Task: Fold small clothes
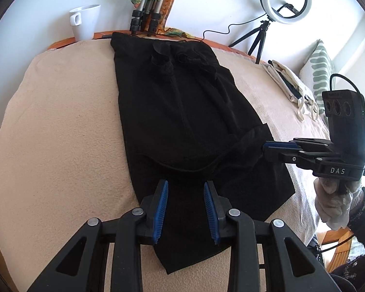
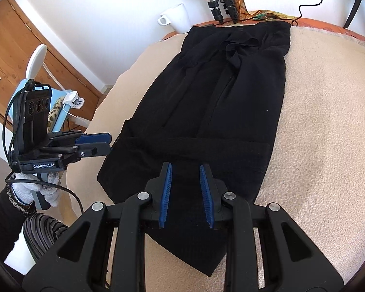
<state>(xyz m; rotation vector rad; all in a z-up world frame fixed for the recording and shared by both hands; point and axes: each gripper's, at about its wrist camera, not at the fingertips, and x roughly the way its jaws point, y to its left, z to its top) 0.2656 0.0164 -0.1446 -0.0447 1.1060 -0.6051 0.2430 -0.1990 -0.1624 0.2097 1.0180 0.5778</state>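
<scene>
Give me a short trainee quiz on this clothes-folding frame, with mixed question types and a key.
1. True or false: the white mug stands on top of the black garment.
2. What does the garment lie on? A) a beige towel B) bare wood C) a striped sheet
3. Short answer: what sits on the tripod beyond the towel's far edge?

Key: 1 false, the mug stands past the garment's far corner, apart from it. 2 A. 3 a ring light.
</scene>
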